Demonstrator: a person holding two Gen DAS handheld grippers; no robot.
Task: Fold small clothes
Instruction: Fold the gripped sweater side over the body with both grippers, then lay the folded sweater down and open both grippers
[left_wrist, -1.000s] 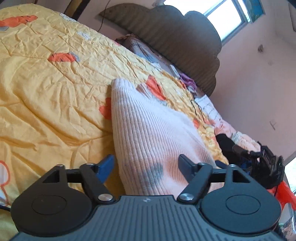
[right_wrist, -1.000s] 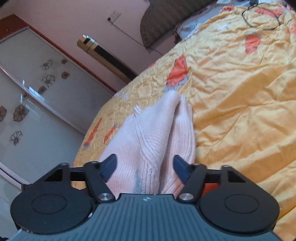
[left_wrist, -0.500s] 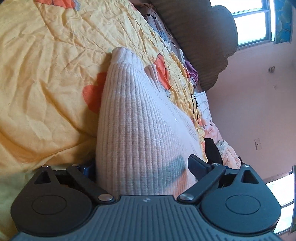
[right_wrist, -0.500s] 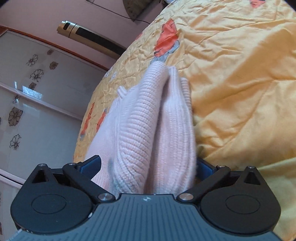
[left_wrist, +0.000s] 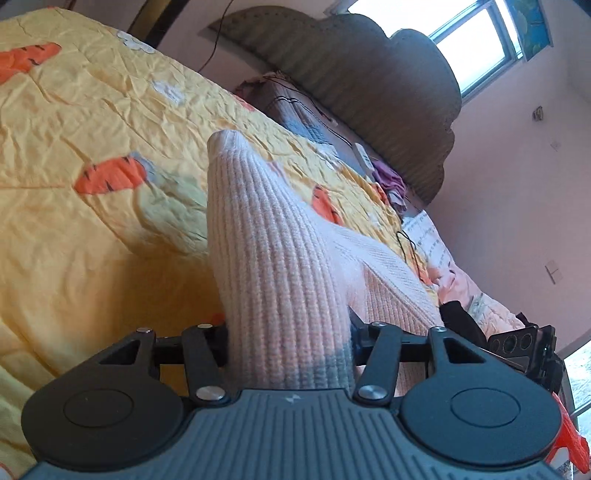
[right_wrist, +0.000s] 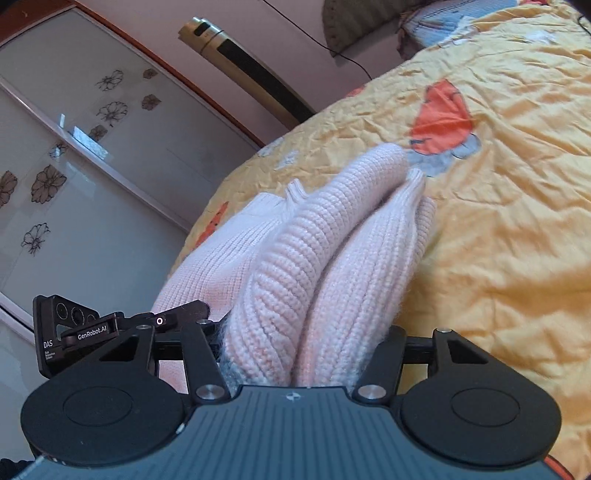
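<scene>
Pale pink ribbed knit garment (left_wrist: 280, 266) fills the centre of both frames, a grey smudge at its lower end. Under it a yellow quilt (left_wrist: 74, 206) printed with orange carrots. Upper right, left view: brown-grey headboard (left_wrist: 373, 92), pink wall. Right view, left side: frosted wardrobe doors (right_wrist: 92, 177) with brown flower outlines.

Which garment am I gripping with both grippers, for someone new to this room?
Find the yellow quilt with orange carrot prints. Lying on it is the pale pink ribbed knit sweater, bunched between the jaws of the left gripper and the right gripper. It is the only thick ribbed knit there.
</scene>
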